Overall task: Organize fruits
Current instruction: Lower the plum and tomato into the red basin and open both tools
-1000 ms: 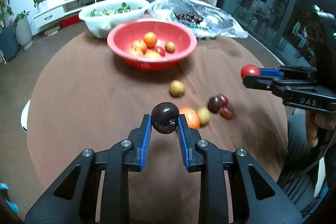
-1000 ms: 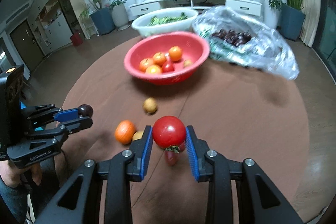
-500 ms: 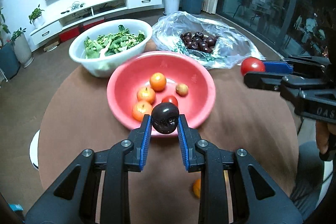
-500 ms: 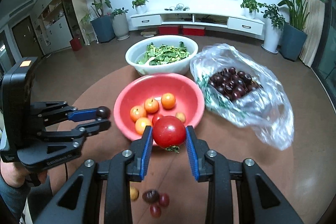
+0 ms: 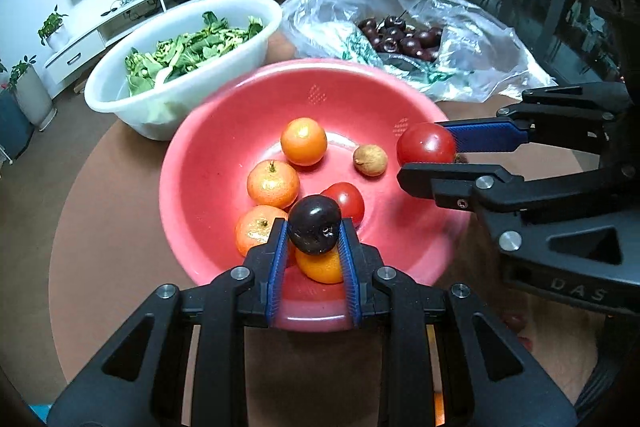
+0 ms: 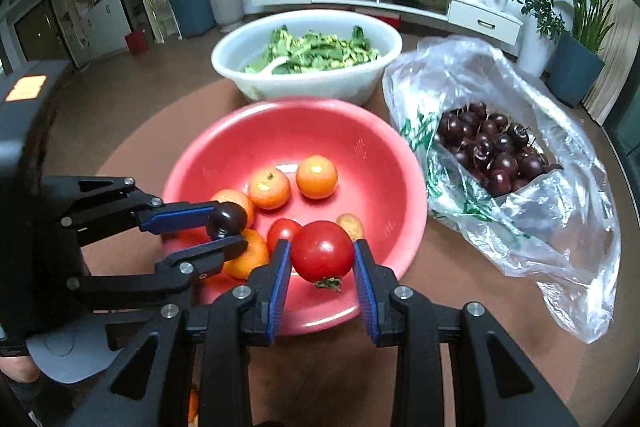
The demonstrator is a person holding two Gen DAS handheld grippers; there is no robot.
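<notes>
Brown table (image 6: 460,267), red bowl (image 6: 380,163) of fruit, two loaded grippers.
Over the bowl, the right gripper (image 6: 322,261) clamps a red tomato (image 6: 322,255); the left gripper (image 5: 314,233) pinches a dark plum (image 5: 315,224) just above the oranges (image 5: 273,183) inside.

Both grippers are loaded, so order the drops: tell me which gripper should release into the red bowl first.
Probably left. The left gripper holds the dark plum well inside the round red plastic bowl, above the fruit. The right gripper holds the red tomato nearer the rim.
</notes>
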